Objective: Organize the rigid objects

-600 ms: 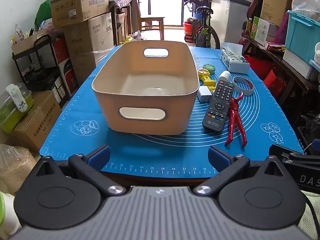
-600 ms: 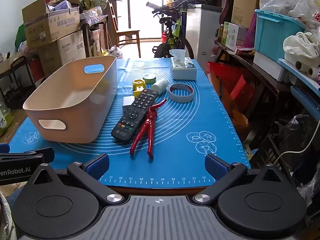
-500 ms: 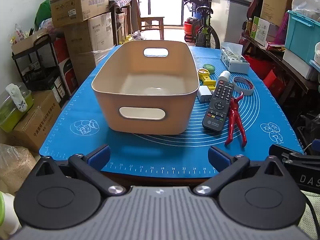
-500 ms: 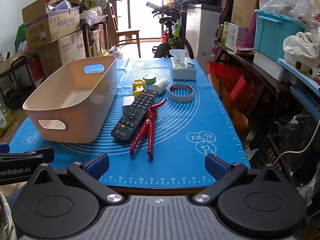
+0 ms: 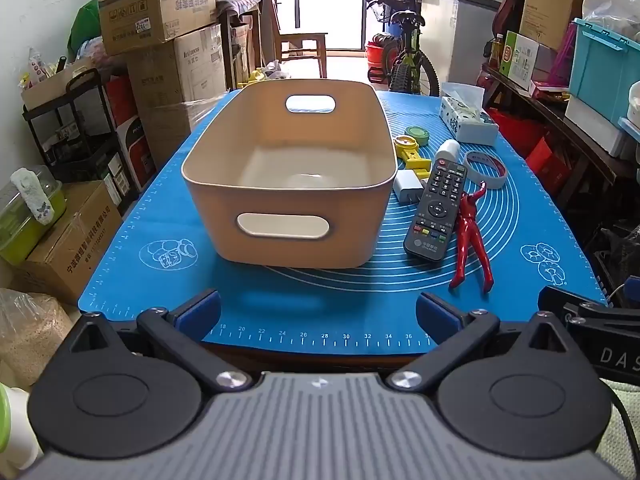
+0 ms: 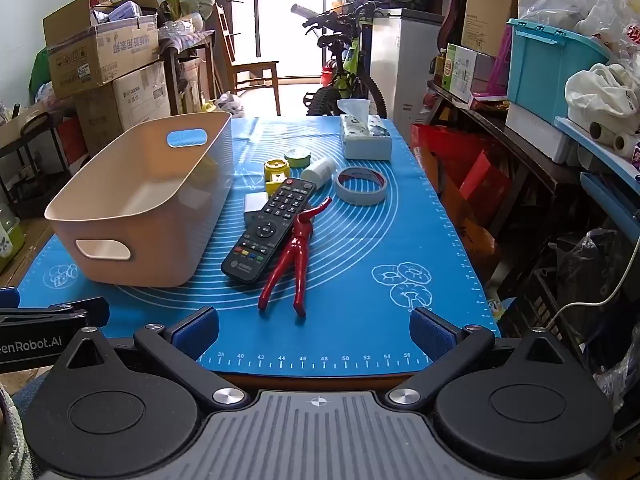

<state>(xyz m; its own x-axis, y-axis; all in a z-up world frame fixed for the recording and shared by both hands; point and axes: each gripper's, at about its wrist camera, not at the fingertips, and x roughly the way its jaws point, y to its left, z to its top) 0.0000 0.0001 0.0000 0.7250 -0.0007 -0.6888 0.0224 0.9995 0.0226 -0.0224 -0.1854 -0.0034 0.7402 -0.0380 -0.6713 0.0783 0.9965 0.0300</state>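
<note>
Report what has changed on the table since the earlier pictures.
Nothing has visibly changed. Both the left gripper and the right gripper stay open and empty at the near edge, the bin is still empty, and the remote and red pliers lie untouched.

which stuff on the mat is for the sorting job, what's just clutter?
Job:
beige bin
remote
red pliers
tape roll
white bottle
yellow tool
green tin
white adapter

Probably clutter:
tissue box
bicycle
cardboard boxes
teal crate
</note>
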